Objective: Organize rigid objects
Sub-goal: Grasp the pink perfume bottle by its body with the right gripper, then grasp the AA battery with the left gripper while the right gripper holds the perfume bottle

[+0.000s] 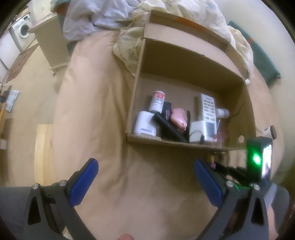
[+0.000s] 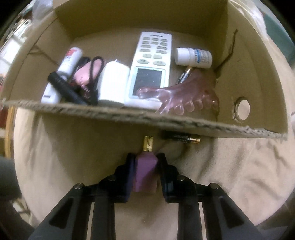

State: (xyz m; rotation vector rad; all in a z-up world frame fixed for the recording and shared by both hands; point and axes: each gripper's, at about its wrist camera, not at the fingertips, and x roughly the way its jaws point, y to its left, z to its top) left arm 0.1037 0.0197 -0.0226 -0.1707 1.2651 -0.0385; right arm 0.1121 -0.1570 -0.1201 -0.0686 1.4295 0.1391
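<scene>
On the bed [image 1: 114,147], beige sheet, an open cardboard box [image 1: 184,61] sits with its low front edge toward the grippers. Right gripper [image 2: 146,166] points down just in front of that edge, jaws narrowed onto a small purple bottle [image 2: 145,171] with a gold cap [image 2: 148,144]; both pads sit against the bottle's sides, so it is gripped. Bottle is outside the box, on or just above the sheet, cap toward the box wall; contact with the sheet is unclear. A black and gold battery [image 2: 181,138] lies on the sheet just beside the cap, tight against the box front.

Inside the box: white remote [image 2: 151,66] flat in the middle, white pill bottle [image 2: 193,57] on its side to the right of it, clear pink comb-like piece [image 2: 182,96] at the front right partly over the remote's lower end, a second battery [image 2: 184,74] between remote and comb. White block [image 2: 113,85] left of the remote, then pink pouch [image 2: 88,73], black tube [image 2: 68,88], white bottle with red label [image 2: 70,61], white charger [image 1: 145,123] at the far left.

Left gripper [image 1: 145,182] hovers over bare sheet in front of the box, blue pads [image 1: 83,184] wide apart, nothing between them. Rumpled bedding [image 1: 103,16] behind the box.
</scene>
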